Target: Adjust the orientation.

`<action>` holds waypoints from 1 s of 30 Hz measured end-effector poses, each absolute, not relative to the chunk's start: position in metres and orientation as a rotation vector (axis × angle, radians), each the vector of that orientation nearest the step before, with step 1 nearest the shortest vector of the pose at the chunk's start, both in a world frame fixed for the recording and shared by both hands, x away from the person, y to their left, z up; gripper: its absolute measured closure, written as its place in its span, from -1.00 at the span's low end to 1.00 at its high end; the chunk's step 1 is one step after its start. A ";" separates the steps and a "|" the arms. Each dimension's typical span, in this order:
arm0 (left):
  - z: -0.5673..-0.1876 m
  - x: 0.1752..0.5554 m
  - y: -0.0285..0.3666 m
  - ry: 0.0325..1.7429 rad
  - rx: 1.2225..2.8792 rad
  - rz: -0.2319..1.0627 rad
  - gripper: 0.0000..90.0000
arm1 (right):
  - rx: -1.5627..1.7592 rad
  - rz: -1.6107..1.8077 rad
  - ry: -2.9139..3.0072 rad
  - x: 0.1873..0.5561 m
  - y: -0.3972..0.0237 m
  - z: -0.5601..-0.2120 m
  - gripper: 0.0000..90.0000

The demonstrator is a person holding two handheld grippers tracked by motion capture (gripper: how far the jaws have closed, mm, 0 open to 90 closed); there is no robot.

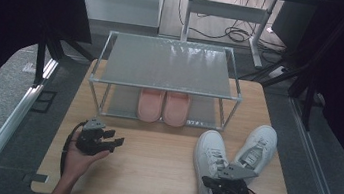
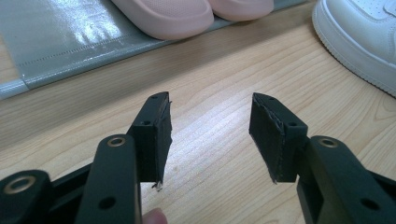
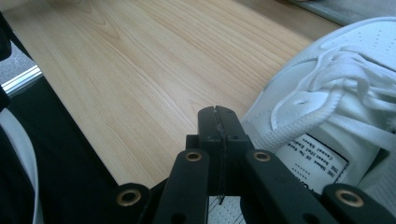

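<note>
— Sneaker (image 3: 327, 93) sits right against my right gripper (image 3: 219, 114): those jaws are pressed together with nothing showing between them, their tip just at the collar edge by the tongue label. From above, the same near sneaker (image 1: 208, 170) lies on the bench (image 1: 149, 175) under my right hand, and the other sneaker (image 1: 258, 147) lies just beyond it, tilted on its side.

— And your left?

— My left gripper (image 2: 210, 135) hangs over bare bench, jaws wide apart and empty. Ahead of them are the pink slippers (image 2: 187, 11) on the lower shelf of the rack (image 1: 169, 66), with a sneaker toe off to the right.

— What could go wrong?

— I judge three things. With the right jaws together, pushing forward would only nudge the shoe, perhaps sliding it toward the near bench edge, which is close. If I part them there, one jaw may snag the lace or label and not the collar wall, so the shoe would dangle and slip. And the tilted sneaker beside it could get knocked off the bench's right side if I swing wide.
</note>
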State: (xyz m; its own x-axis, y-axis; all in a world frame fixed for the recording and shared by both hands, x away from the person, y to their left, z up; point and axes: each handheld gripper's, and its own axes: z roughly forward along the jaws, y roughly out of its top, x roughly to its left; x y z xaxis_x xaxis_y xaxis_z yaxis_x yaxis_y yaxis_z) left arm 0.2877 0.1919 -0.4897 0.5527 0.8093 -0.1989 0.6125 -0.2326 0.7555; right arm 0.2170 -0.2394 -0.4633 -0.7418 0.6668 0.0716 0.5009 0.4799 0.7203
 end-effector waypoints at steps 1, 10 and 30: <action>-0.490 0.288 0.192 1.150 1.949 0.296 0.09 | 1.008 1.120 2.507 0.216 -0.242 -0.463 1.00; -0.489 0.288 0.190 1.145 1.950 0.295 0.10 | 0.997 1.225 2.446 0.220 -0.252 -0.447 1.00; -0.490 0.289 0.189 1.143 1.953 0.290 0.09 | 1.296 1.051 2.245 0.292 -0.284 -0.450 1.00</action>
